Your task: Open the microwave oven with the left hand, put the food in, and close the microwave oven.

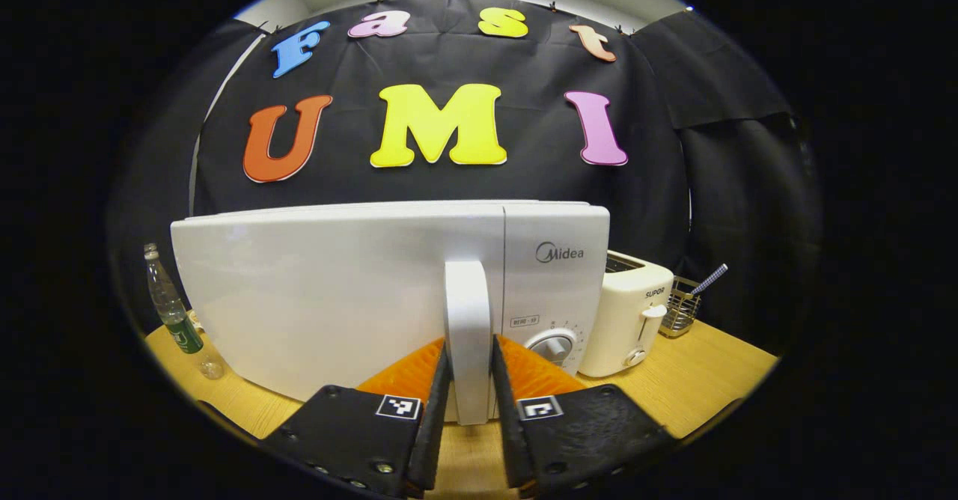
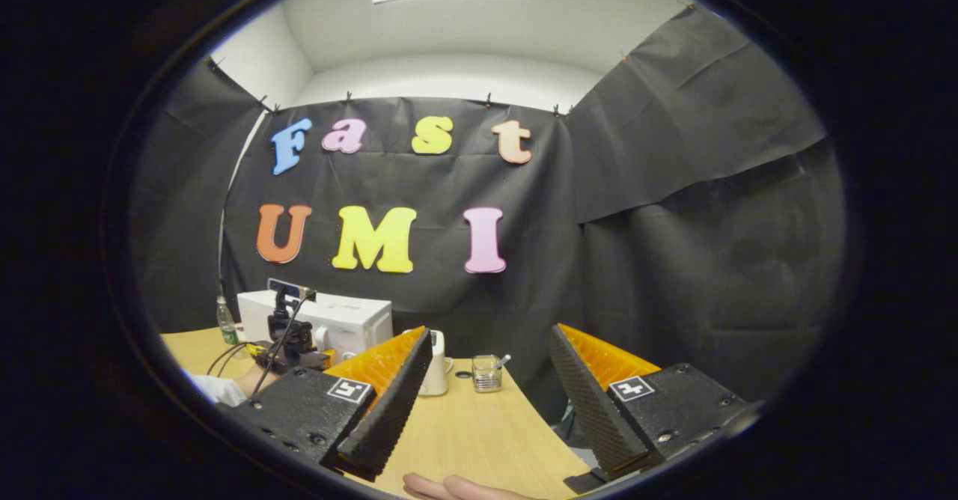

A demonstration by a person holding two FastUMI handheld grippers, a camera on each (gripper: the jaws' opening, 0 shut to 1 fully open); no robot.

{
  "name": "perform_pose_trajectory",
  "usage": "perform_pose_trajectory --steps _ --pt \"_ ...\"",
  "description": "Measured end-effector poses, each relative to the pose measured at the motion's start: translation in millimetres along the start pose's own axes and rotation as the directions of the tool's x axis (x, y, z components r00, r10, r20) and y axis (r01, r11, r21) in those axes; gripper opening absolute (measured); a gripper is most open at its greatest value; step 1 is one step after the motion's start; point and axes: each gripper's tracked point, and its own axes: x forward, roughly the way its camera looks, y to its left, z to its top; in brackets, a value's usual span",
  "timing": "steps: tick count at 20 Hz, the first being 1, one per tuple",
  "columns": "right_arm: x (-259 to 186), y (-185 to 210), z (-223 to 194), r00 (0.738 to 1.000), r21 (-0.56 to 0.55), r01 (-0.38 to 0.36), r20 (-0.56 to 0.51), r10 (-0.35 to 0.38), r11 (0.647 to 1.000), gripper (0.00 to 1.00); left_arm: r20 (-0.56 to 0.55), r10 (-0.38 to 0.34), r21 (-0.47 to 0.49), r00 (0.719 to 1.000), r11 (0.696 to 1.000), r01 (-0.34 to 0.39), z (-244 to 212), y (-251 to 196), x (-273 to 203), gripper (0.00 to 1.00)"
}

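Note:
A white microwave (image 1: 314,290) stands on the wooden table (image 1: 718,365), close in front of the left gripper view. Its door lies flush with the control panel and dial (image 1: 552,346). My left gripper (image 1: 468,403) is shut on the door's vertical white handle (image 1: 467,313), one finger pressed to each side. In the right gripper view the same microwave (image 2: 352,320) is small and far to the left. My right gripper (image 2: 483,403) hangs open above the table with nothing between its fingers.
A cream toaster (image 1: 625,313) stands right of the microwave, then a wire basket (image 1: 679,307) holding a striped straw. A plastic bottle (image 1: 171,309) is at the left. A person's fingers (image 2: 449,487) rest at the table's near edge.

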Motion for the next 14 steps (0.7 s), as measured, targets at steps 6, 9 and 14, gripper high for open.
perform_pose_trajectory --steps 6,9,14 --pt "-8.2 -8.6 -0.9 1.0 -0.002 0.021 -0.006 -0.021 1.0 0.9 -0.057 0.037 -0.039 0.998 0.998 -0.04 -5.7 1.0 -5.5 0.13" --pt "-13.3 -13.0 -2.6 0.999 -0.003 0.031 -0.01 -0.031 1.0 0.9 -0.076 0.023 -0.057 0.997 0.998 -0.028 -7.9 -0.2 -7.4 0.07" --pt "-18.5 -13.8 -3.3 0.999 -0.001 0.04 -0.01 -0.04 0.999 1.0 -0.05 0.026 -0.05 0.998 0.998 -0.028 -7.4 1.4 -36.5 0.06"
